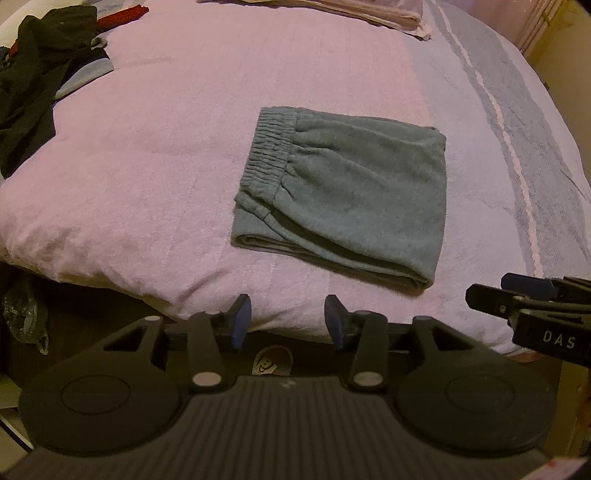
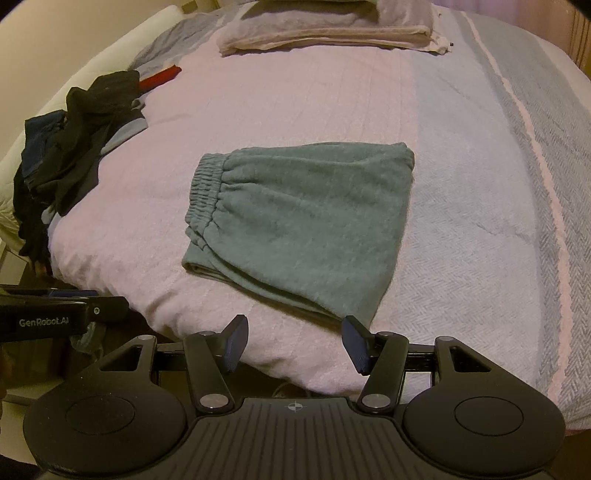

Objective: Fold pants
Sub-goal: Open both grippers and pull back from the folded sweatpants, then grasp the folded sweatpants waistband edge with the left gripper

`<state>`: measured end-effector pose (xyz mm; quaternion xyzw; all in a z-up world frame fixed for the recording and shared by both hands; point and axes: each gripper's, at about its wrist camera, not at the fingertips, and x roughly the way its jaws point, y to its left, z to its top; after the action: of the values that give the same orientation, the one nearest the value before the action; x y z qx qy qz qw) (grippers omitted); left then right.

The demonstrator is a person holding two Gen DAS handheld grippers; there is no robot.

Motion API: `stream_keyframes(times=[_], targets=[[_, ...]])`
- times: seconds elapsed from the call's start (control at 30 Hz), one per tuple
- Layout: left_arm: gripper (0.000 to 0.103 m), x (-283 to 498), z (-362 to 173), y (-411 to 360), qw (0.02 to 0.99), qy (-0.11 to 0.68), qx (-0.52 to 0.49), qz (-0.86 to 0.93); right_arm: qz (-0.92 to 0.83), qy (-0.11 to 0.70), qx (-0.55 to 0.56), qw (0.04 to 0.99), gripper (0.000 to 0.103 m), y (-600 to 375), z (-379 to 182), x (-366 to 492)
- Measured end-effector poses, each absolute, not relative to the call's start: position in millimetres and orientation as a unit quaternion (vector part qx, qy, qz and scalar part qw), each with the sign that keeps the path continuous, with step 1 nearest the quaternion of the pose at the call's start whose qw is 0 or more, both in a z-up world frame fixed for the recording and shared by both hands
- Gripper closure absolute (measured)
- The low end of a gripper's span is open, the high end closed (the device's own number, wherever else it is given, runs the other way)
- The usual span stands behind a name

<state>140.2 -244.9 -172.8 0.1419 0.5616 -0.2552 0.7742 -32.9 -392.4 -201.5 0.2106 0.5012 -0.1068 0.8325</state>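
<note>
Grey-green pants lie folded into a compact rectangle on the pink bedspread, elastic waistband to the left. The right wrist view shows the same pants in the middle of the bed. My left gripper hangs over the near edge of the bed, short of the pants, open with nothing between its fingers. My right gripper is also open and empty, its right fingertip just in front of the pants' near corner. Each gripper shows at the edge of the other's view.
A heap of dark clothes with a red piece lies at the bed's left side. Folded light linen is stacked at the far end. The bedspread turns grey-blue with a pink stripe on the right. The bed's near edge drops off below the grippers.
</note>
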Motion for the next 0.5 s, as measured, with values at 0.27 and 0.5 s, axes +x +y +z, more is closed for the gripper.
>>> stream_keyframes(times=[0.27, 0.5], targets=[[0.076, 175, -197, -255, 0.783, 0.523, 0.127, -0.311, -0.125, 0.485, 0.242, 0.831, 0.053, -425, -240, -31], [0.085, 266, -231, -329, 0.796, 0.458, 0.123, -0.377, -0.180, 0.356, 0.228, 0.888, 0.069, -473, -239, 42]])
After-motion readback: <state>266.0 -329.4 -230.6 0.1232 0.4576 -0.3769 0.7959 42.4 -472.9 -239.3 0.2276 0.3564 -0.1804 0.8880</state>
